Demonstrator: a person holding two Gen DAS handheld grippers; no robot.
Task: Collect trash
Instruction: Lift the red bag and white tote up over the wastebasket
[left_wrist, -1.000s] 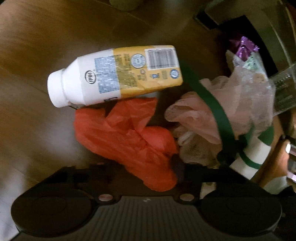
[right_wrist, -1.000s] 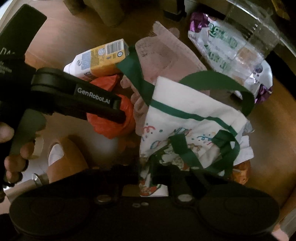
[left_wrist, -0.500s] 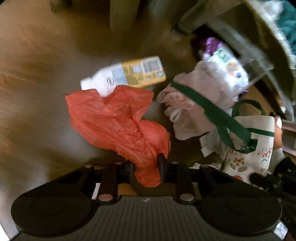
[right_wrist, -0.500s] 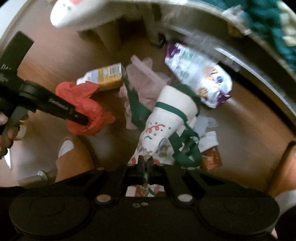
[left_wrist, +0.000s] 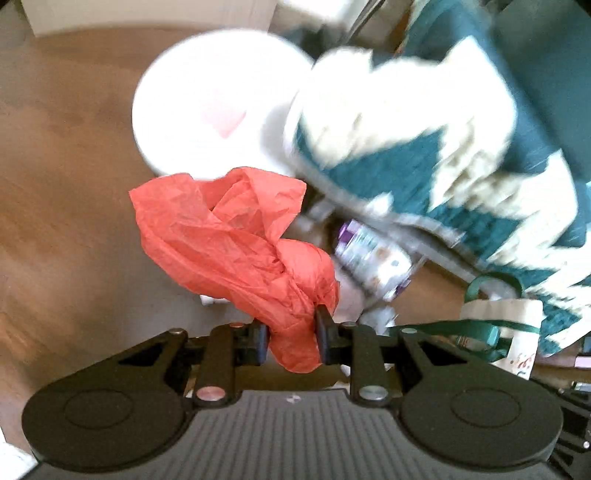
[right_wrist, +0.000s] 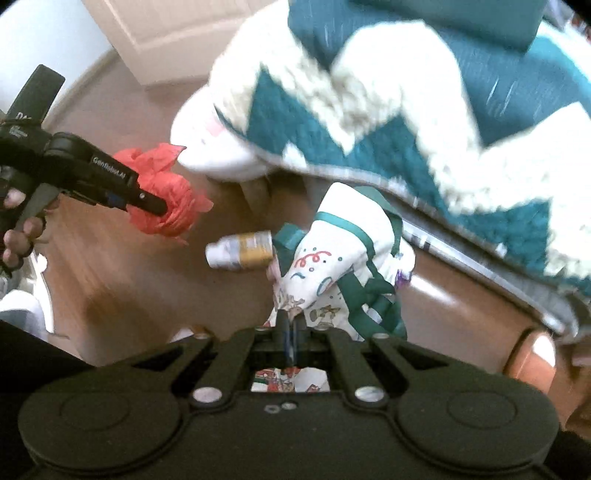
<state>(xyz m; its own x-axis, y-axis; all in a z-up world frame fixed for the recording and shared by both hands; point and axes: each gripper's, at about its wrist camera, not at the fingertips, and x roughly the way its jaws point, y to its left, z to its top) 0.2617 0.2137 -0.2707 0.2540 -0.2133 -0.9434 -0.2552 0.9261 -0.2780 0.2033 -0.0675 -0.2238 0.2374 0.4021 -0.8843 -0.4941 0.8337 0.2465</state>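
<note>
Both grippers hold something above the floor.
Left gripper (left_wrist: 291, 341) clamps the red plastic bag (left_wrist: 236, 236); right gripper (right_wrist: 290, 332) pinches the tote bag (right_wrist: 328, 266).

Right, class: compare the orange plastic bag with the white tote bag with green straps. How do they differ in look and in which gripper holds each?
The orange plastic bag is plain, thin and crumpled; the white tote bag is printed cloth with green trim and straps. The orange plastic bag bunches thickly in the left gripper, whose jaws stand apart around it; the white tote bag is pinched thin in the nearly closed right gripper. Both hang clear of the floor.
</note>
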